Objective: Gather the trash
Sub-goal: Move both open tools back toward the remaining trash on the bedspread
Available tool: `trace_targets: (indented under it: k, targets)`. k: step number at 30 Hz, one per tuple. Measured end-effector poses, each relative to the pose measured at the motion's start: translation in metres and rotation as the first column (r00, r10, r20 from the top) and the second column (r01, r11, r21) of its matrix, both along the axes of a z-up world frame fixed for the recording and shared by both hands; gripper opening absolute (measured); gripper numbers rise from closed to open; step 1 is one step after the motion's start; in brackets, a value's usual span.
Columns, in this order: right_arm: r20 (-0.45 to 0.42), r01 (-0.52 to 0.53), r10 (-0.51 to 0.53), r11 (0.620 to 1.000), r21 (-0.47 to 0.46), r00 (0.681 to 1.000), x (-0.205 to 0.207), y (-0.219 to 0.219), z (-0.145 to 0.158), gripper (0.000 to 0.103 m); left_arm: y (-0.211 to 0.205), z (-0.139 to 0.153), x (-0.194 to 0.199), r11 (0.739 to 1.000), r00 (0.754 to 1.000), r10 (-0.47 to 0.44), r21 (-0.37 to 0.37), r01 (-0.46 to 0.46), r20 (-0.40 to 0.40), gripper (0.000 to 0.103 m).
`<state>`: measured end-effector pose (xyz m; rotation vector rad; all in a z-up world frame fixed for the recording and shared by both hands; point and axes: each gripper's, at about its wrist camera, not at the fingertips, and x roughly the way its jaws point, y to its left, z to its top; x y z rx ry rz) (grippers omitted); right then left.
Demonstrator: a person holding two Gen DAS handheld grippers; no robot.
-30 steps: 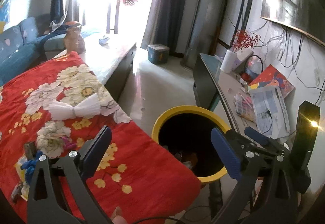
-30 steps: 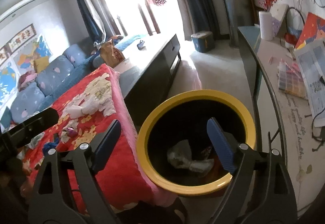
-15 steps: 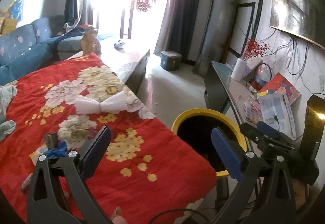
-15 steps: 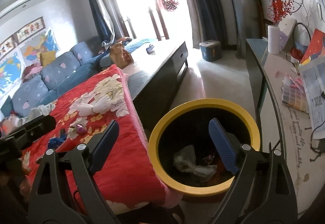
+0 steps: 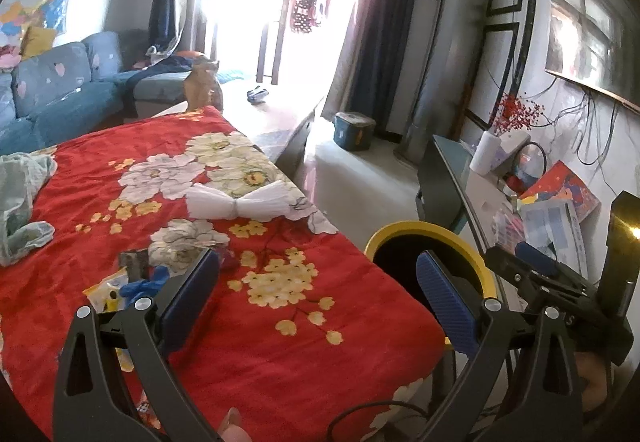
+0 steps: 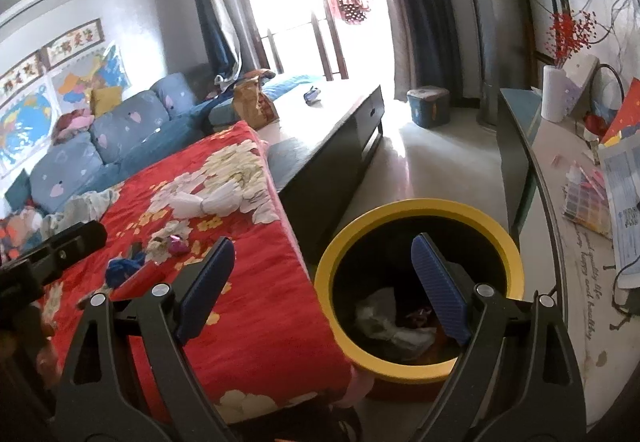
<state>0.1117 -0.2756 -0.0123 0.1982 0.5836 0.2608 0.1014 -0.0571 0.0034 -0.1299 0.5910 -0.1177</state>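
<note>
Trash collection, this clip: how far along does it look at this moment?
Partly done. The yellow bin already holds crumpled scraps. Nothing is in hand: left gripper and right gripper are both open and empty. Left on the red blanket: a blue scrap, a pink wrapper, a white twisted piece and a yellow packet.

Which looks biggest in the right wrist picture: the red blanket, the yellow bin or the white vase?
1. red flowered blanket
2. yellow-rimmed trash bin
3. white vase, though it stands farther from the camera, so it looks smaller than it is.
</note>
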Motion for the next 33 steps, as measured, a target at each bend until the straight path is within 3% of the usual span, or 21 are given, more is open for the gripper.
trace_targets:
  k: [33]
  targets:
    - [0.012,-0.169,0.171,0.983,-0.074,0.985,-0.014,0.070,0.009,0.083,0.074,0.002,-0.024,0.990,0.990,0.141,-0.024,-0.141,0.011,0.096]
